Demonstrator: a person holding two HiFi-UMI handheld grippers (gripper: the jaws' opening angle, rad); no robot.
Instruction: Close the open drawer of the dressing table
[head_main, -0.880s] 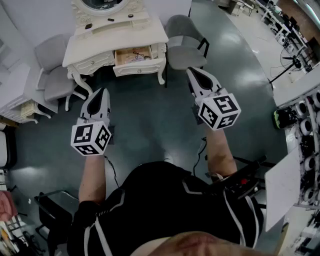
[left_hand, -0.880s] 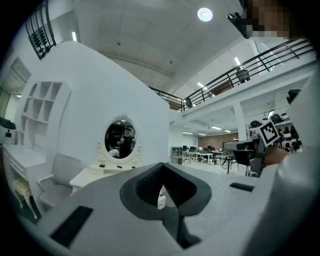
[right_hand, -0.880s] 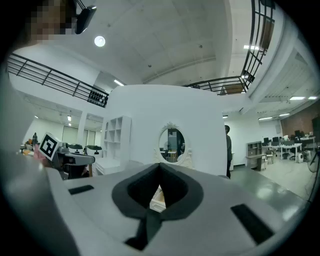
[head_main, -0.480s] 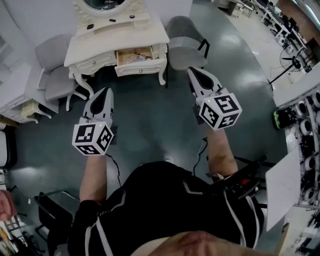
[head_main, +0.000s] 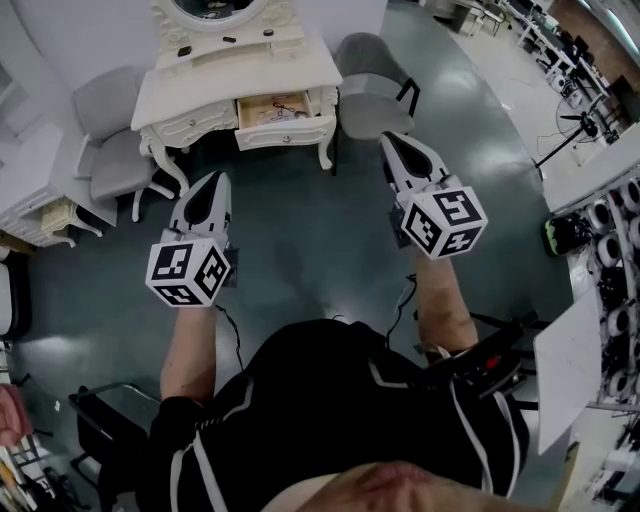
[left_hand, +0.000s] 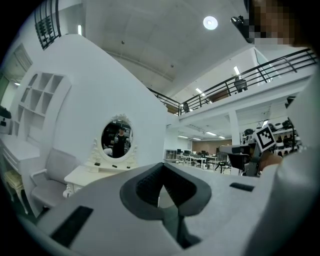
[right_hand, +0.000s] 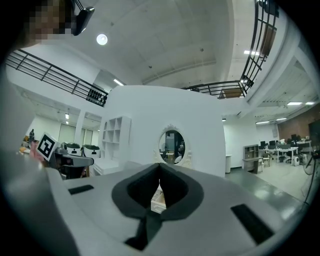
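A cream dressing table (head_main: 300, 72) with an oval mirror (head_main: 215, 8) stands at the top of the head view. Its right drawer (head_main: 285, 118) is pulled out, with small items inside. My left gripper (head_main: 216, 180) is held shut over the floor, well short of the table and left of the drawer. My right gripper (head_main: 390, 140) is shut too, to the right of the drawer and apart from it. The mirror (left_hand: 116, 141) shows in the left gripper view, and the mirror (right_hand: 172, 146) in the right gripper view. Both grippers hold nothing.
A grey chair (head_main: 365, 85) stands right of the table, another grey chair (head_main: 105, 150) on its left. White shelving (head_main: 35, 215) is at the far left. Desks and equipment (head_main: 600, 200) line the right side. Dark green floor (head_main: 290, 230) lies between me and the table.
The table and drawer have shifted slightly right and down in the head view. Both grippers have edged a little forward; their jaws stay shut.
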